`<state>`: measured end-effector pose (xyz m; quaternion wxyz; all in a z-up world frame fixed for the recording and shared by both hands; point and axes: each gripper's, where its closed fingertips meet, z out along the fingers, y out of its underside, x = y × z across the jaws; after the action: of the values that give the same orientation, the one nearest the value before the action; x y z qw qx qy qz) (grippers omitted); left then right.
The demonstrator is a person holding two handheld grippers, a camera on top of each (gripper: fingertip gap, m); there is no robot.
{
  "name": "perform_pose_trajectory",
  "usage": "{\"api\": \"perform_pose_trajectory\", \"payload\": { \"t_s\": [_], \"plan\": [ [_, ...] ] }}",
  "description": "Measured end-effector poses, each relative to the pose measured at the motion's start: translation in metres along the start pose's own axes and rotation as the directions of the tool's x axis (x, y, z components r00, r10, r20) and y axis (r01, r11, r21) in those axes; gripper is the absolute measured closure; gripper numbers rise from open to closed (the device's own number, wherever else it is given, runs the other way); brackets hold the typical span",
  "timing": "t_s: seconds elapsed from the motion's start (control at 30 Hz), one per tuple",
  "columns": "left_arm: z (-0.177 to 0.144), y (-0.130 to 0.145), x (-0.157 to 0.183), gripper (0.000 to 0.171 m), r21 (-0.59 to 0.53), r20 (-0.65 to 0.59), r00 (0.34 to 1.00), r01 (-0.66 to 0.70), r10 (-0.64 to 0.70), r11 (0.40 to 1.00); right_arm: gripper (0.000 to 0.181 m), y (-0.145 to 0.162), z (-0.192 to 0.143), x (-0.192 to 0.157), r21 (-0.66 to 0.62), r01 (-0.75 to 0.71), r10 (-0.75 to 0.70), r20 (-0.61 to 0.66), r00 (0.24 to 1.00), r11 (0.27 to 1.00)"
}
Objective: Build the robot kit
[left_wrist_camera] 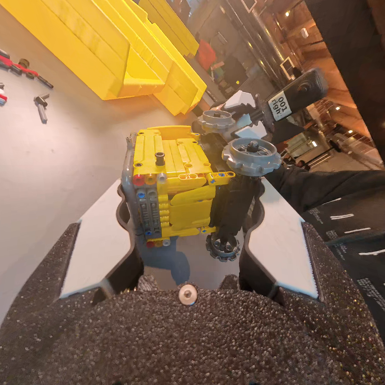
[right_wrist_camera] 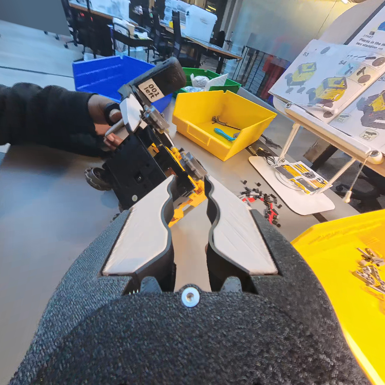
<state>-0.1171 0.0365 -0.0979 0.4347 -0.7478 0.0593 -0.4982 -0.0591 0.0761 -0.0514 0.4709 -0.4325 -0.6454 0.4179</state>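
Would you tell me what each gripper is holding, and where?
Left gripper clamps the yellow brick vehicle across its body; right gripper grips its wheel end.

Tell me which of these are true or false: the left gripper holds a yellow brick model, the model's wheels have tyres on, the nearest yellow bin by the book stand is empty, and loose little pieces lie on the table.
1. The left gripper holds the yellow brick model. True: its fingers sit on either side of the model.
2. The model's grey wheels wear rubber tyres. False: the grey hubs are bare.
3. The yellow bin beside the book stand is empty. False: a blue strip and a few dark parts lie in it.
4. Small black and red pieces lie loose on the table. True.
5. The right gripper is far from the model. False: its fingertips are at the model's edge.
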Motion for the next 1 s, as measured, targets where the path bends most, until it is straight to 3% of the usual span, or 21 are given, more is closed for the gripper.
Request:
{"api": "perform_pose_trajectory", "payload": {
  "t_s": [0.2,0.8,0.9,1.0],
  "plan": [
    [0.000,-0.011,-0.014,0.052,0.011,-0.069,0.986,0.150,-0.149,0.989,0.166,0.009,0.020,0.013,-0.052,-0.040,0.040,-0.008,0.999,0.998],
    [0.000,-0.013,-0.015,0.051,0.013,-0.115,0.984,0.141,-0.139,0.990,0.163,0.011,0.020,0.009,0.051,-0.201,0.200,0.015,0.980,0.978],
    [0.001,-0.011,-0.012,0.052,-0.008,-0.124,0.987,0.102,-0.102,0.995,0.162,0.011,0.017,0.007,0.066,-0.203,0.202,0.019,0.979,0.977],
    [0.001,-0.006,-0.004,0.053,-0.045,-0.127,0.991,-0.054,0.047,0.998,0.148,0.007,0.008,-0.002,0.121,-0.196,0.190,0.056,0.980,0.973]
  ]
}}
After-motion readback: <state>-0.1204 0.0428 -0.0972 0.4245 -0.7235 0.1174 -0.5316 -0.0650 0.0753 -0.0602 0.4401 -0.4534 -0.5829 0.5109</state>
